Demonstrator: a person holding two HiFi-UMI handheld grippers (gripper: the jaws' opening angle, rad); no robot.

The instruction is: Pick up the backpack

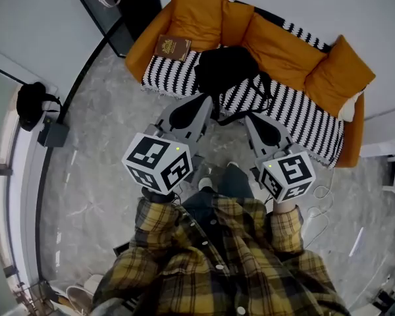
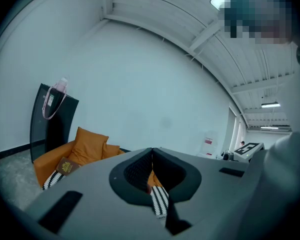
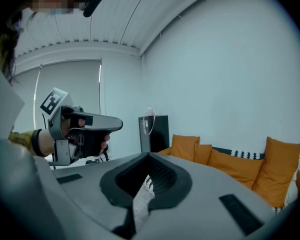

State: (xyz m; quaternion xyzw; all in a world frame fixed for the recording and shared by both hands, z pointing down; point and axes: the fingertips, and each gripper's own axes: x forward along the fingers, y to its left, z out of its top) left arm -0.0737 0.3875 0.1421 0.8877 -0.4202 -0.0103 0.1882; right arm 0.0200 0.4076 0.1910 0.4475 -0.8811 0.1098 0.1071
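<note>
The black backpack [image 1: 226,68] lies on the striped blanket of the orange sofa [image 1: 151,35], its straps [image 1: 262,92] trailing toward the front edge. My left gripper [image 1: 204,103] is held just short of the backpack's near side, jaws shut and empty. To its right, my right gripper [image 1: 253,120] hovers near the hanging straps, also shut with nothing in it. In the left gripper view the shut jaws [image 2: 151,156] frame only a strip of blanket. The right gripper view shows its shut jaws [image 3: 149,156] and the left gripper [image 3: 80,129] beside it. Neither gripper view shows the backpack.
A brown book [image 1: 173,47] rests on the sofa's left end, with orange cushions [image 1: 283,51] along the back. A black cabinet [image 1: 115,5] stands left of the sofa. A dark bag [image 1: 31,101] sits by the curved wall, and cables [image 1: 322,196] lie on the floor at right.
</note>
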